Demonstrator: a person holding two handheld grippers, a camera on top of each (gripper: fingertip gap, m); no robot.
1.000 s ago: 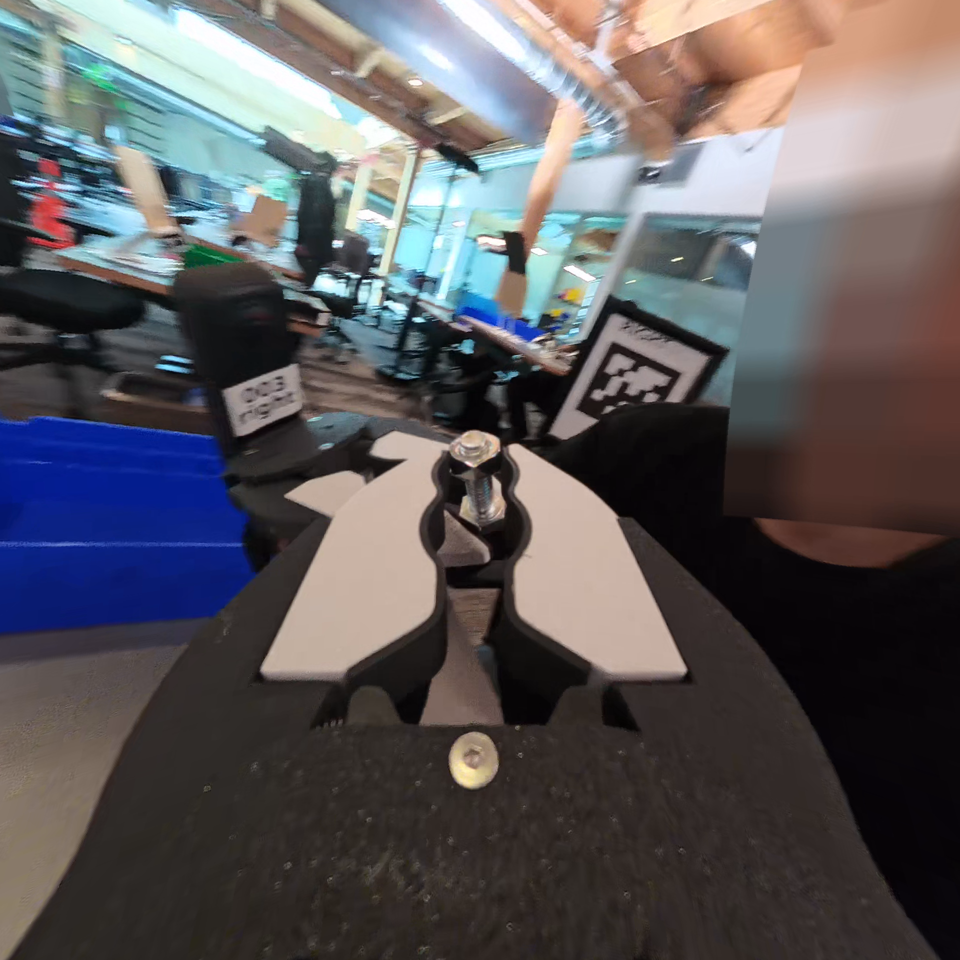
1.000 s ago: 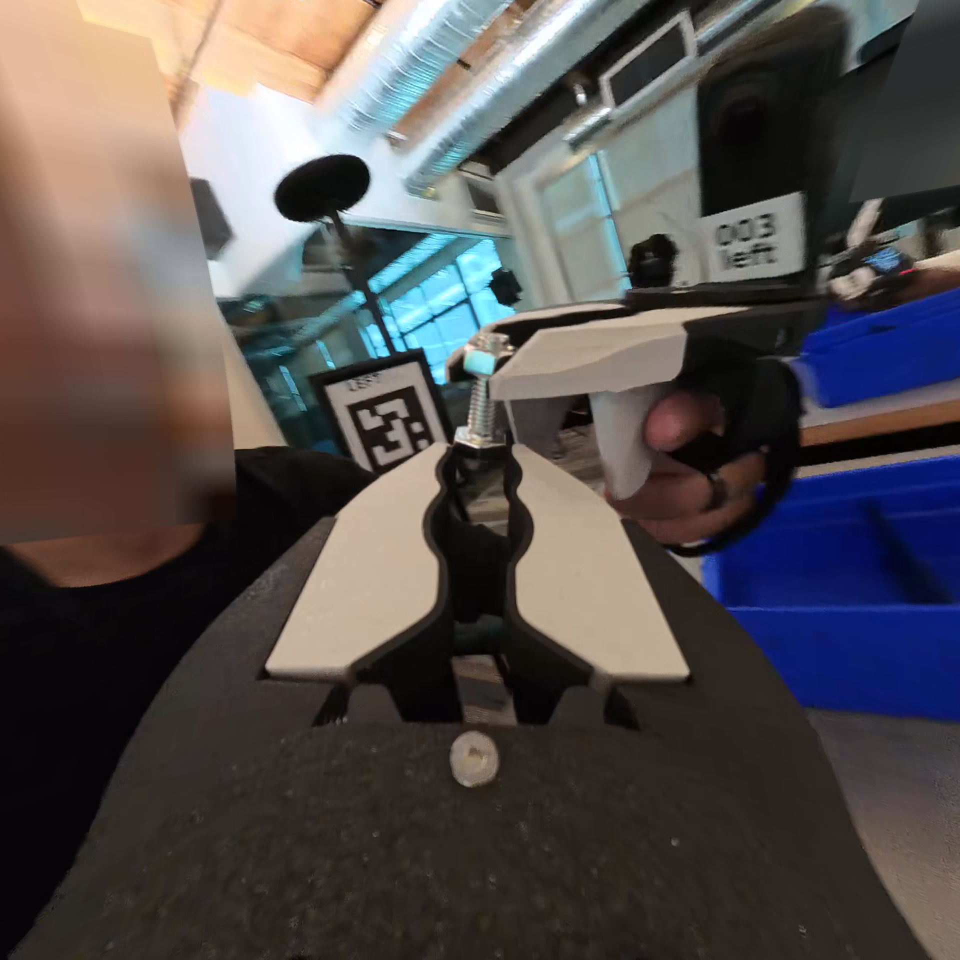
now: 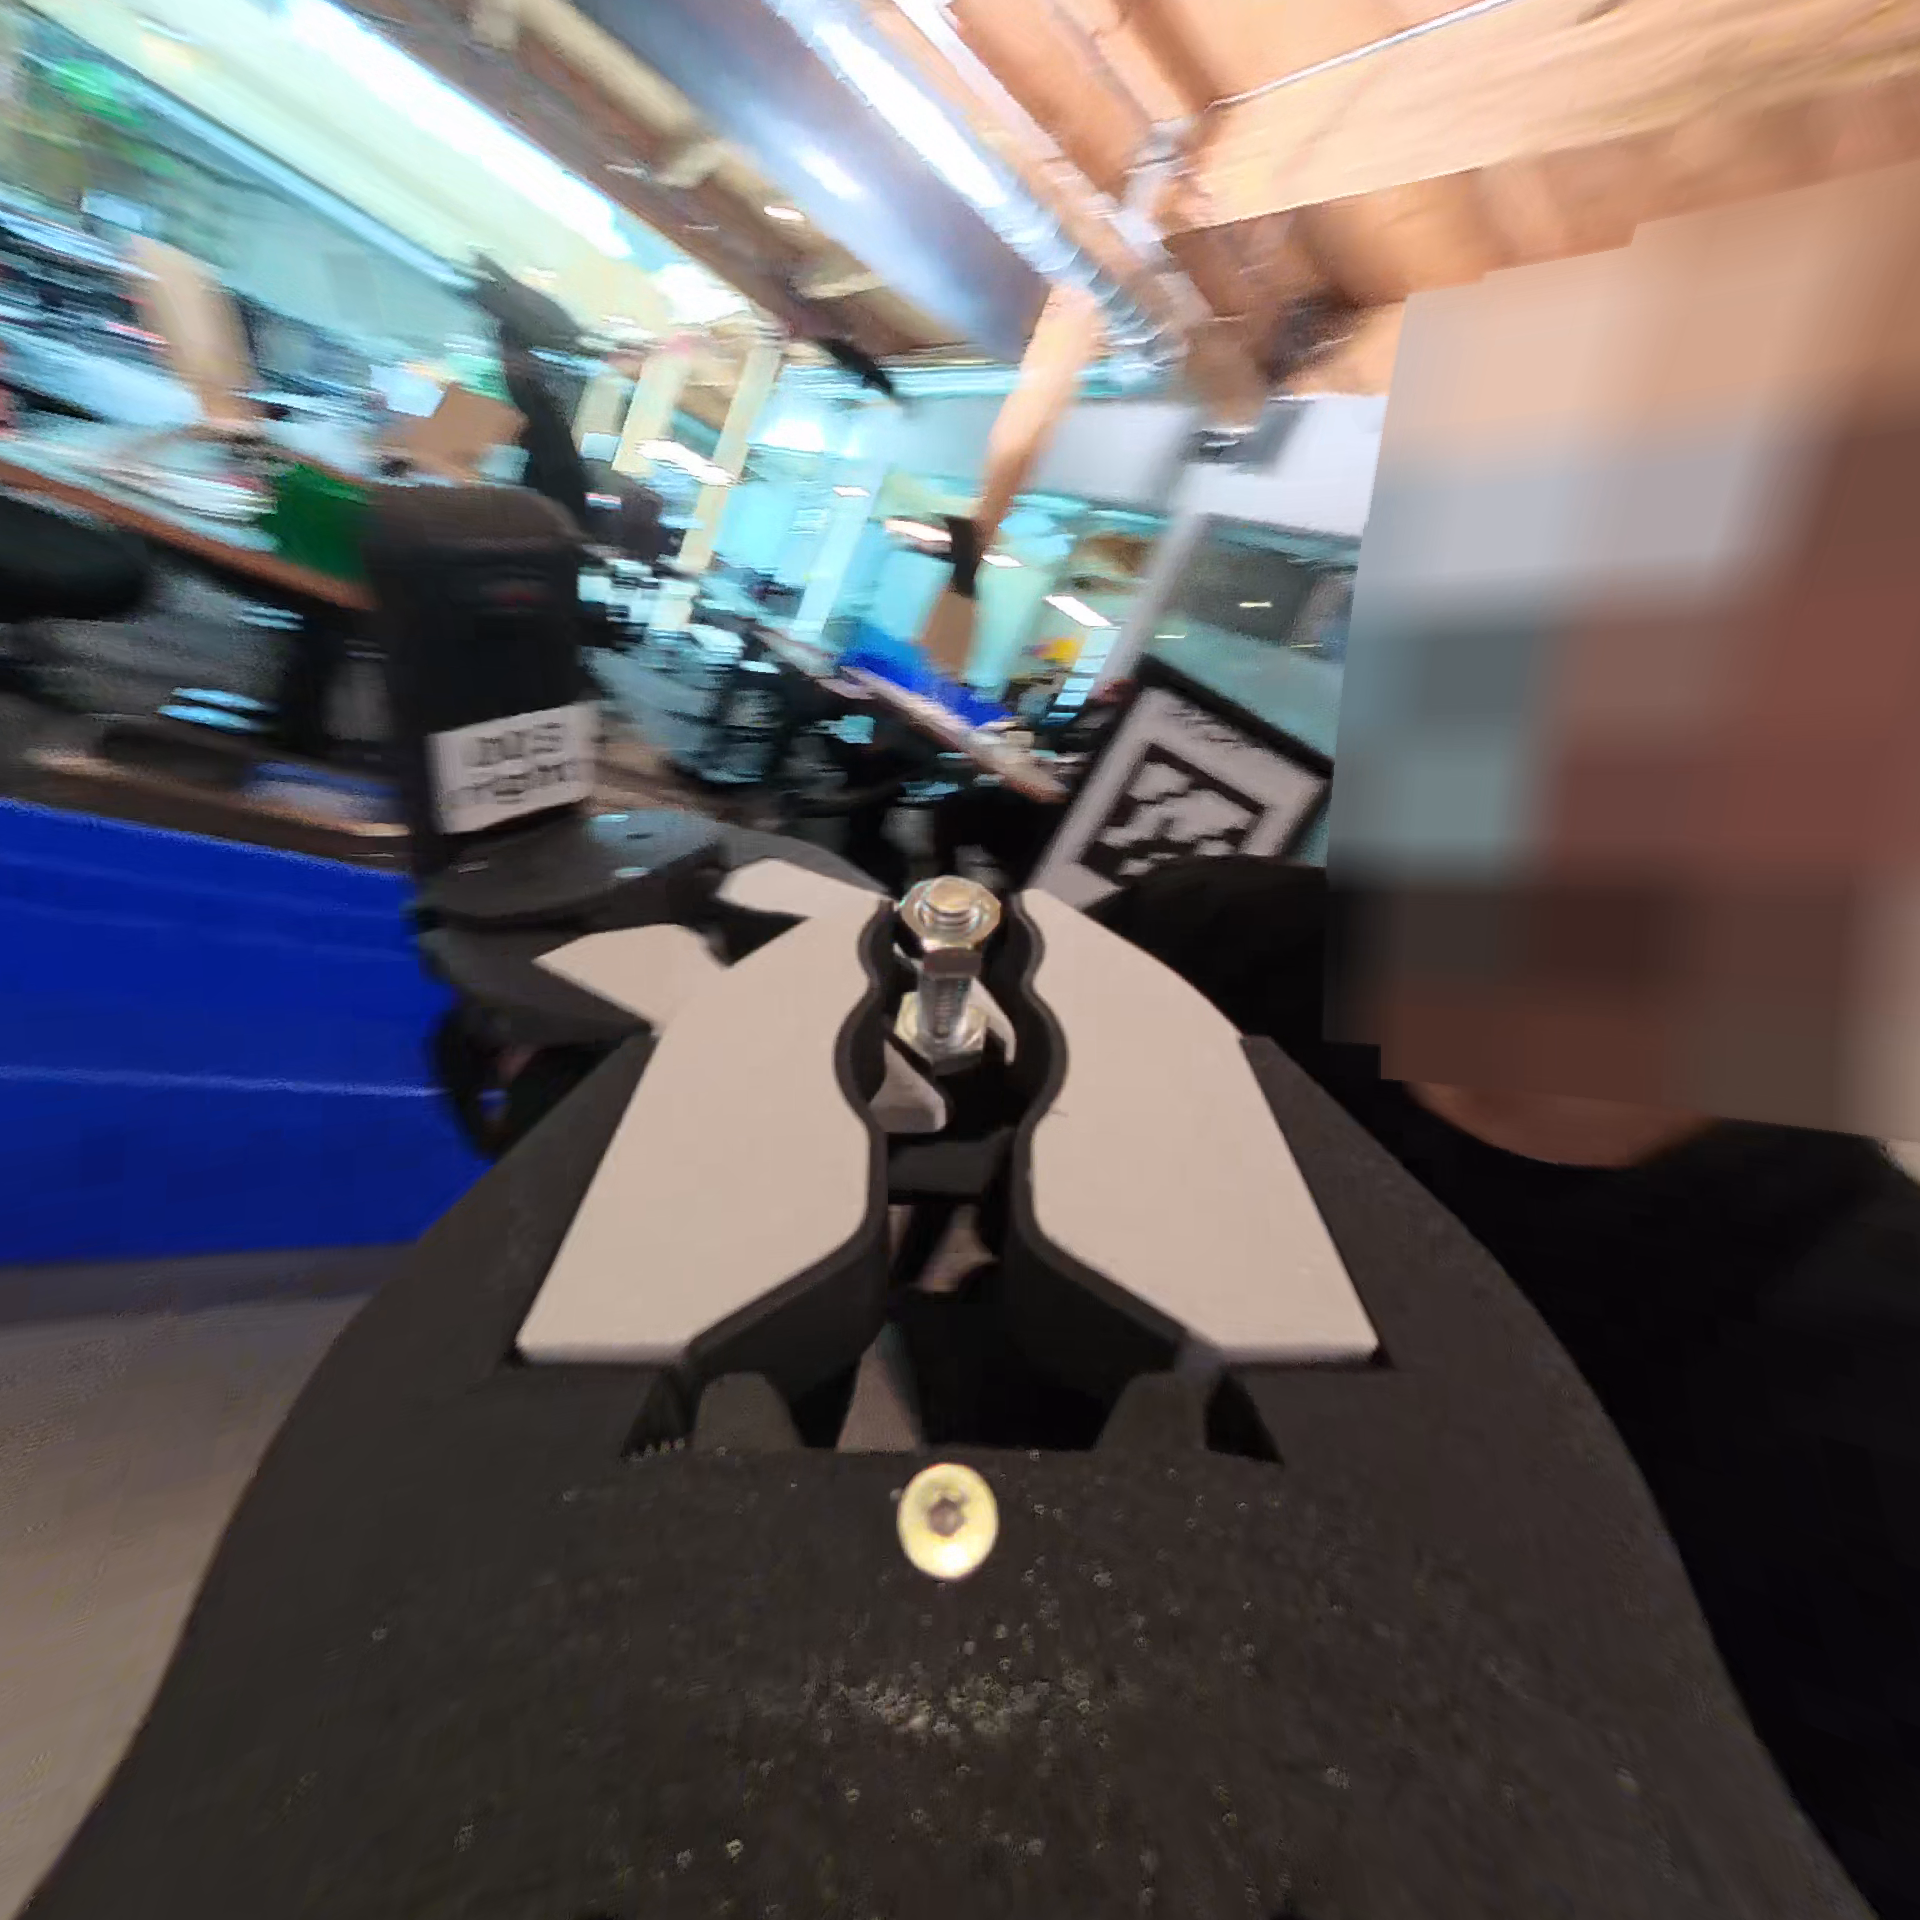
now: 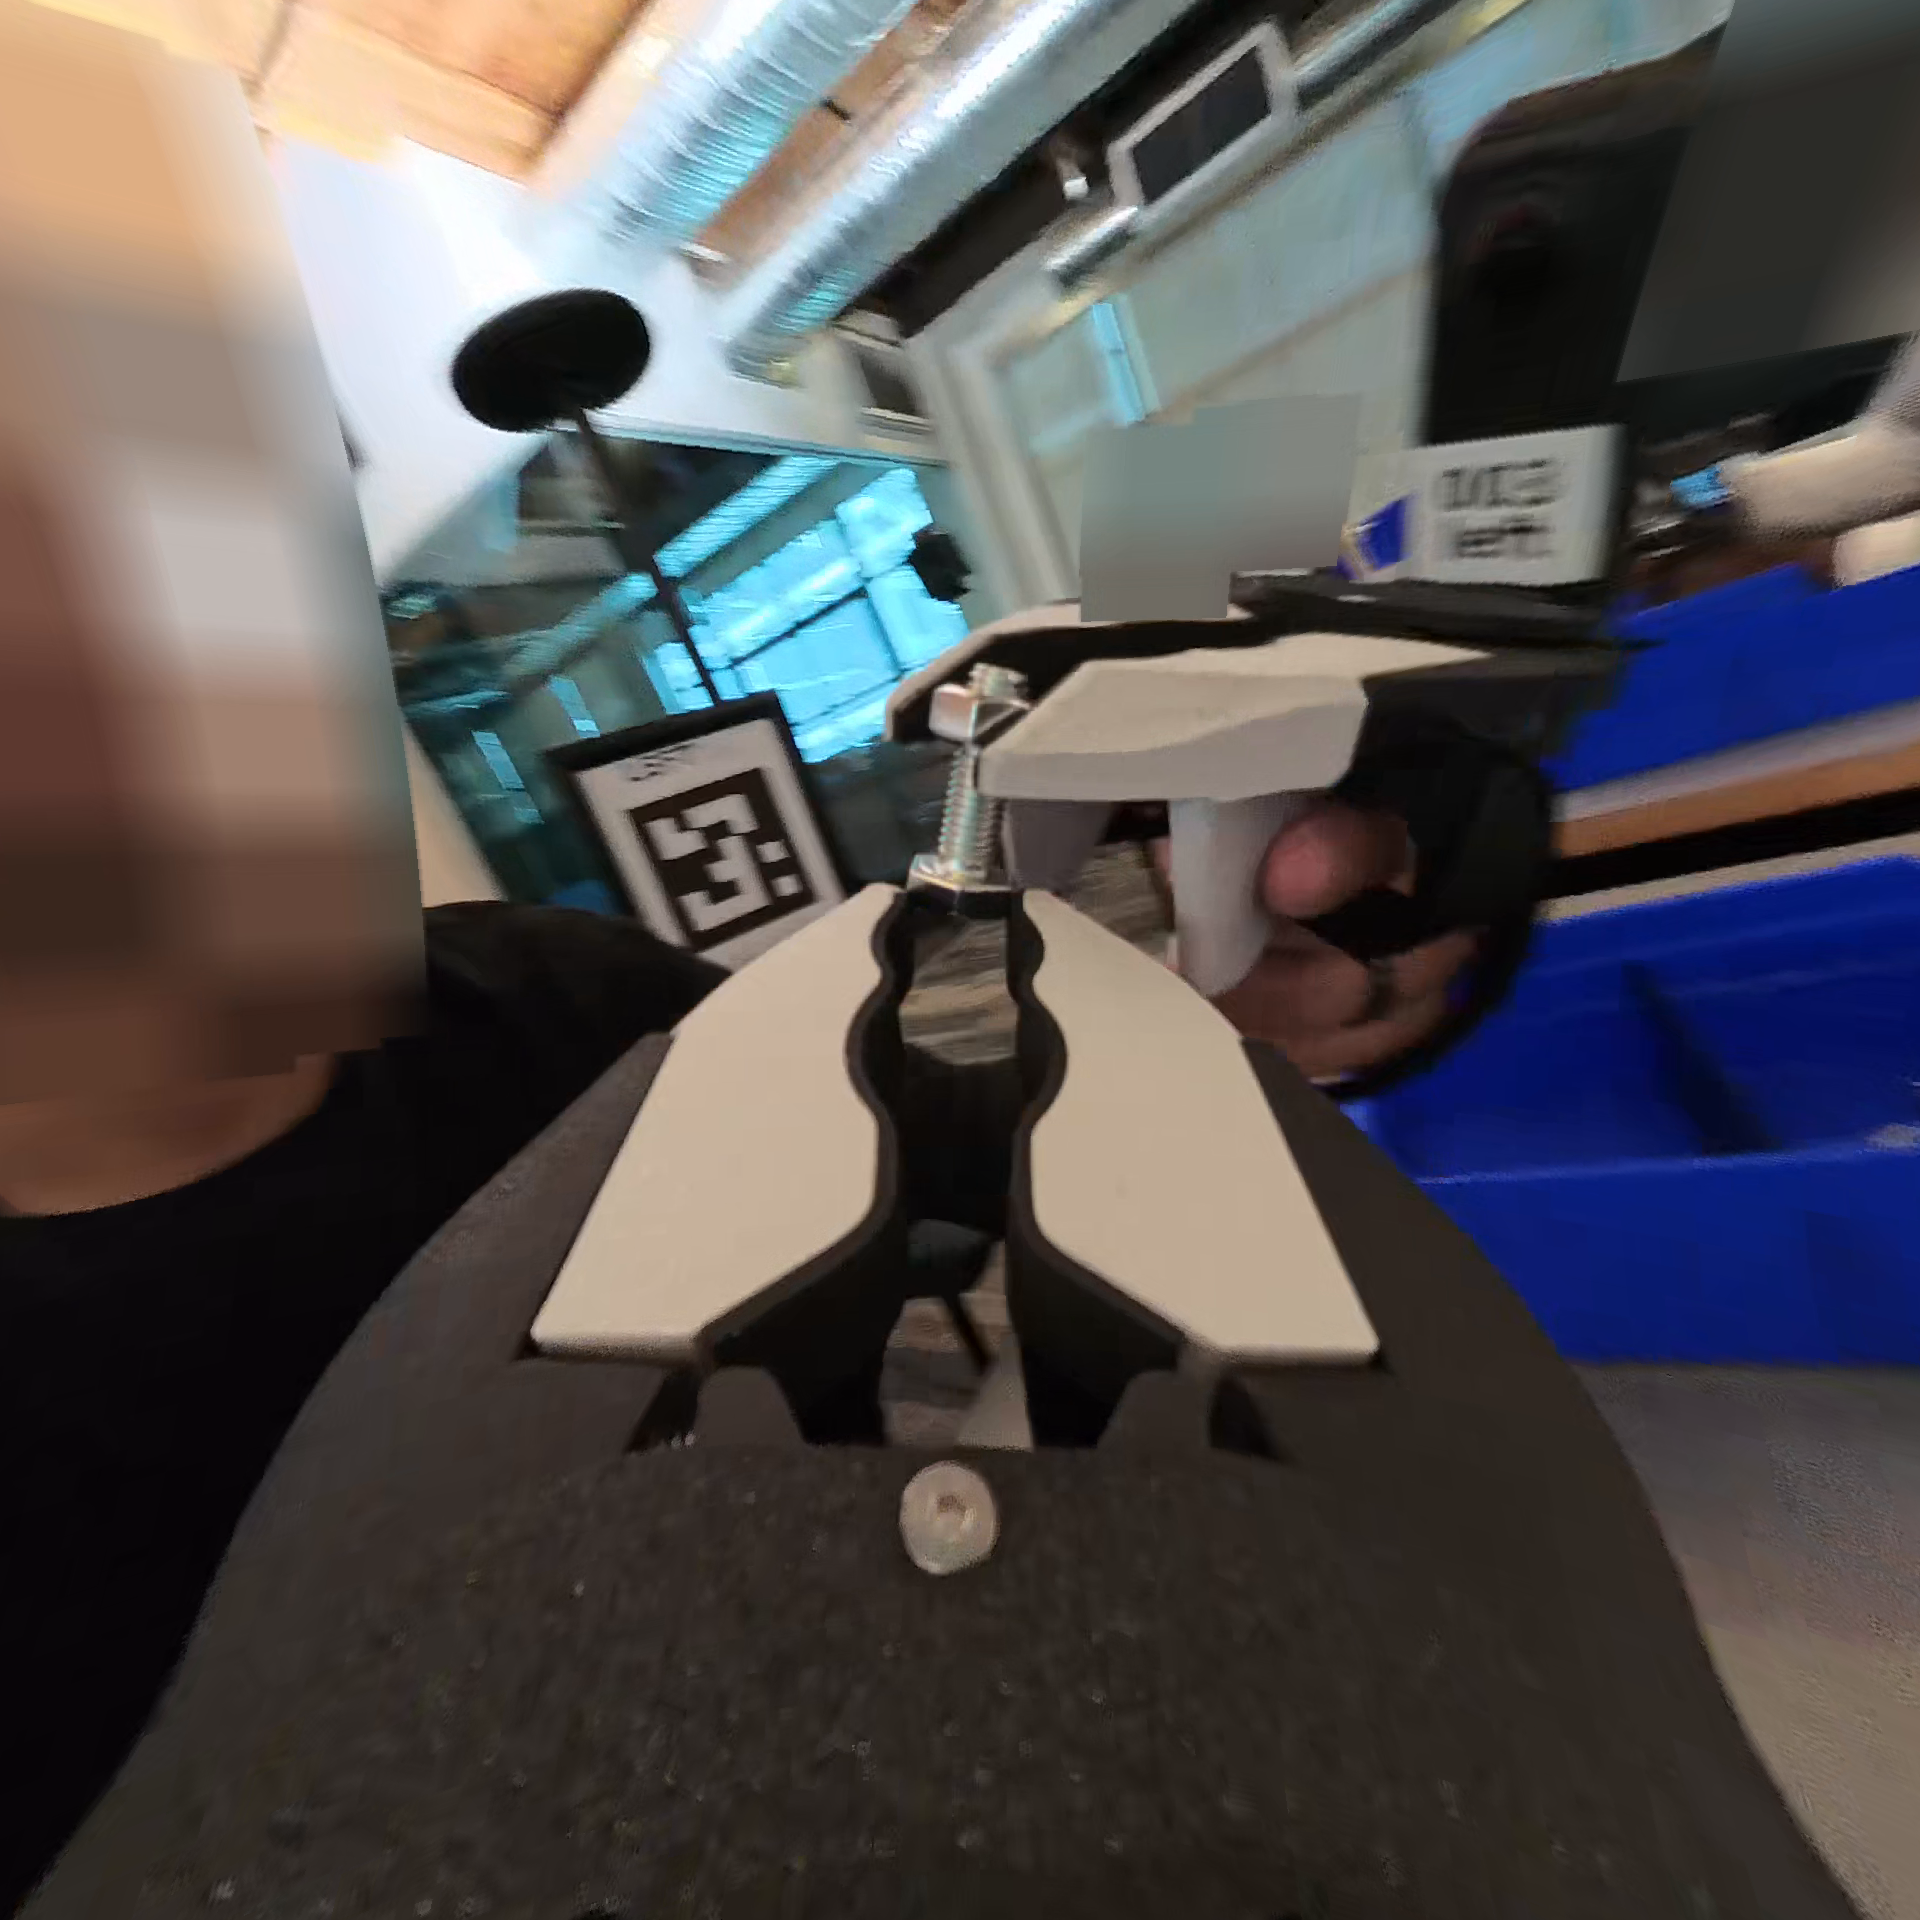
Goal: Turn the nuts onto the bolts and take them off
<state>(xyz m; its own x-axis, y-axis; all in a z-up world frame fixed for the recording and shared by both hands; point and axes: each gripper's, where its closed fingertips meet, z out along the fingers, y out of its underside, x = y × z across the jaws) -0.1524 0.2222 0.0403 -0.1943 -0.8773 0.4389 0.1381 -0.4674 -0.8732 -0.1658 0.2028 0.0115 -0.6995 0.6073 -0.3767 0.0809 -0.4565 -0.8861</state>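
Two views, left wrist first: my left gripper (image 3: 951, 920) has its fingers pinched on the nut (image 3: 950, 918) at the top end of the bolt (image 3: 943, 997), held up in the air clear of the desk (image 3: 94, 1455). My right gripper (image 3: 940, 1049) comes in from the left below and grips the bolt's lower end. A blue bin (image 3: 208, 1039) sits on the desk's left side.

From the right wrist, my right gripper (image 4: 951, 899) fingers press on the bolt head (image 4: 948, 894), the threaded bolt (image 4: 964, 805) rising tilted to the nut (image 4: 966, 712) inside my left gripper (image 4: 987, 707). A blue bin (image 4: 1662, 1195) lies at right.
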